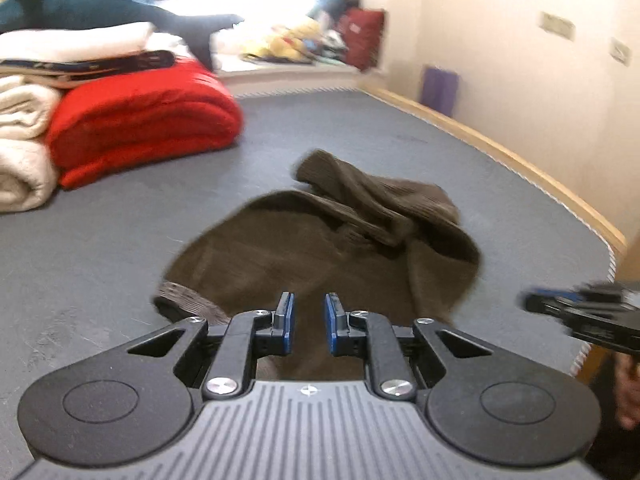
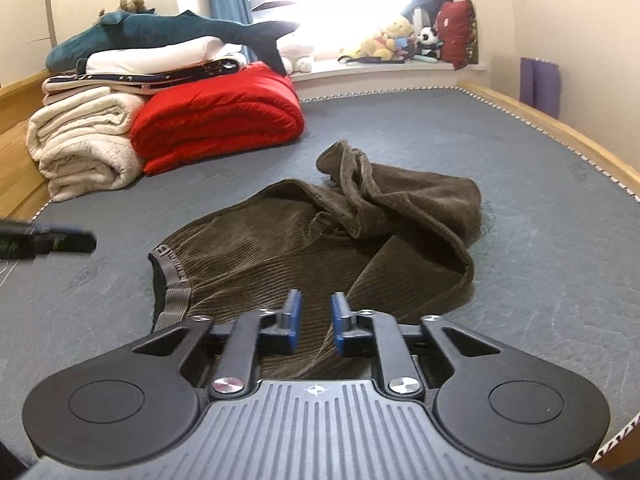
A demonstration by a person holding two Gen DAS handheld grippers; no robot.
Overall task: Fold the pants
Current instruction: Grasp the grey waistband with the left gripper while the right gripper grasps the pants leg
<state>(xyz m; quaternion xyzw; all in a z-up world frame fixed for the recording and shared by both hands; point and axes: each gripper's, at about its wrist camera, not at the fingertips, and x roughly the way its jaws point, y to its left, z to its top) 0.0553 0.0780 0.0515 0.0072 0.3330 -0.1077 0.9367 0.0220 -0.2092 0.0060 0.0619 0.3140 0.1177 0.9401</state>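
Brown corduroy pants lie crumpled on the grey mattress. Their elastic waistband is at the near left and the legs are bunched up at the far right. My left gripper hovers over the near edge of the pants with a narrow gap between its blue pads and nothing in it. In the right wrist view it shows as a blur to the left of the pants. My right gripper stands over the near part of the pants, also with a narrow gap and no cloth pinched. It appears blurred at the right edge.
A folded red blanket, rolled cream blankets and a blue shark plush are stacked at the far left. The wooden bed rail runs along the right. Plush toys sit on the window sill. A hand holds the right gripper.
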